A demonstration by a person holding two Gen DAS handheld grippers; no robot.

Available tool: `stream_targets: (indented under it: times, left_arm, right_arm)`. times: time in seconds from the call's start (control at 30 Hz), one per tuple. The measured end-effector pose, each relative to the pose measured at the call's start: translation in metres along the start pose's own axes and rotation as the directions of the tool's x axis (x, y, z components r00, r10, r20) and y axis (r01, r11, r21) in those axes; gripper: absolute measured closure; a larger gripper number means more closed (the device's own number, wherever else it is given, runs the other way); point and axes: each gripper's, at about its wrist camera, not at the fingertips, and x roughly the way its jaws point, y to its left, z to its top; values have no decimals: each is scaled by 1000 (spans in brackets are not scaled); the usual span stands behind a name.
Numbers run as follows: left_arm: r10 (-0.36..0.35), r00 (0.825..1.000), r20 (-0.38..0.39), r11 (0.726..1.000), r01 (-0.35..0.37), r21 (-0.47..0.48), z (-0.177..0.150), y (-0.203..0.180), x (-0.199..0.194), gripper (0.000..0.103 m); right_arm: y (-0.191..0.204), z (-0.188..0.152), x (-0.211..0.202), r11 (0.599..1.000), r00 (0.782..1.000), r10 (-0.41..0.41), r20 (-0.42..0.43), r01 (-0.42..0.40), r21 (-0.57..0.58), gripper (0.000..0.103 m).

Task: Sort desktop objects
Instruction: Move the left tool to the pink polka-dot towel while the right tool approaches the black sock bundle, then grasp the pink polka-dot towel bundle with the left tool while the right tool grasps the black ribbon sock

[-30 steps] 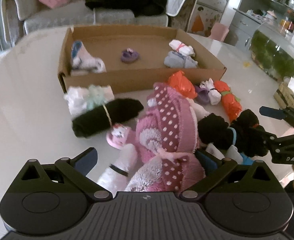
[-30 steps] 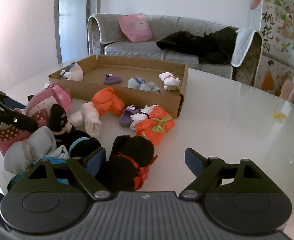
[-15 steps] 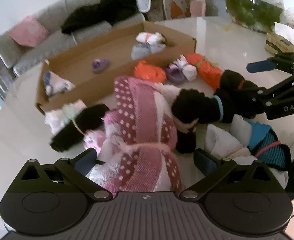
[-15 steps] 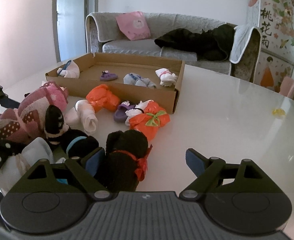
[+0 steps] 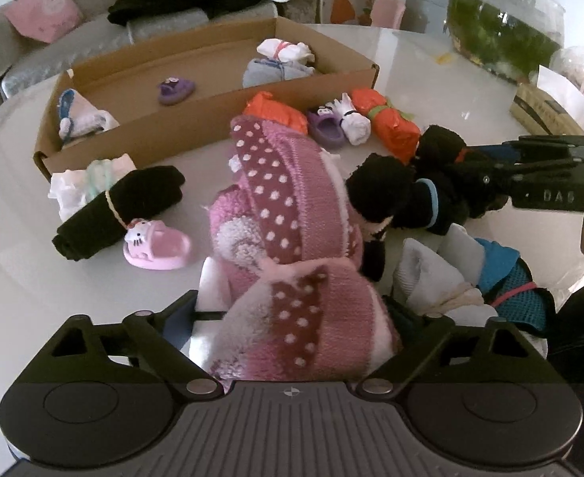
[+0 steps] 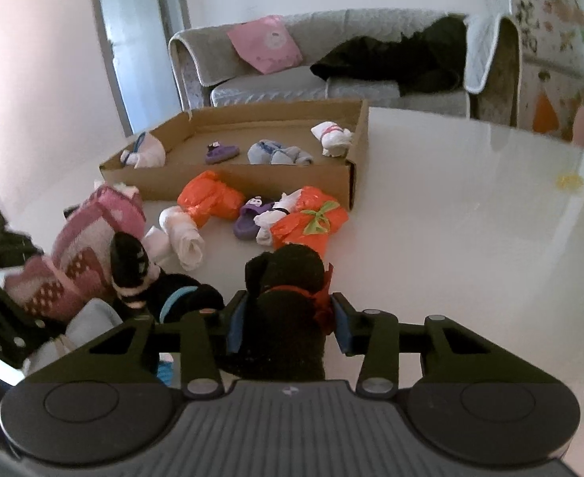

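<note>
Only my left view shows the pink slipper (image 5: 157, 247). My right tool (image 6: 288, 320), spread a second ago, is closing on the black sock bundle (image 6: 286, 302); my left tool (image 5: 292, 314) narrows around the pink dotted bundle (image 5: 292, 238).

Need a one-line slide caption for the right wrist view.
Right gripper closing around a black sock roll tied with red, cardboard box behind it on the white table.

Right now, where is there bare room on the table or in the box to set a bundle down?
The cardboard box has bare floor between the purple slipper and its near wall. The white table is bare right of the orange bundle. The pink polka-dot bundle sits where it's crowded.
</note>
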Motion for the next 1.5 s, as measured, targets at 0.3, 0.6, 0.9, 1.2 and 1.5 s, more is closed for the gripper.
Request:
stream_targets:
  times: [0.3,0.6,0.9,1.2,1.5]
  left_arm:
    - [87,996,35,996,-87,-13,3,6,-4,16]
    - [256,965,66,965,-250,-80,4,27,-13,14]
    - [379,923,69,923,-371,-101,-10,38,-31,10]
    - [275,956,98,956,-261,-135,-18,45,-48,9]
    - [67,995,67,995,-62,-78,-22,22,-39,8]
  right_arm:
    - [-12,3,-4,997,1000,18,21,-19,70,65]
    - [-10,3,-1,999,1000,-11,20,10,52,65]
    - [-11,4,0,998,1000,-19,20,18,53,65]
    - [-8,4,1,999,1000,-19,16,18,46,65]
    - [-11,3,1,999,1000,-21,12,21,44,64]
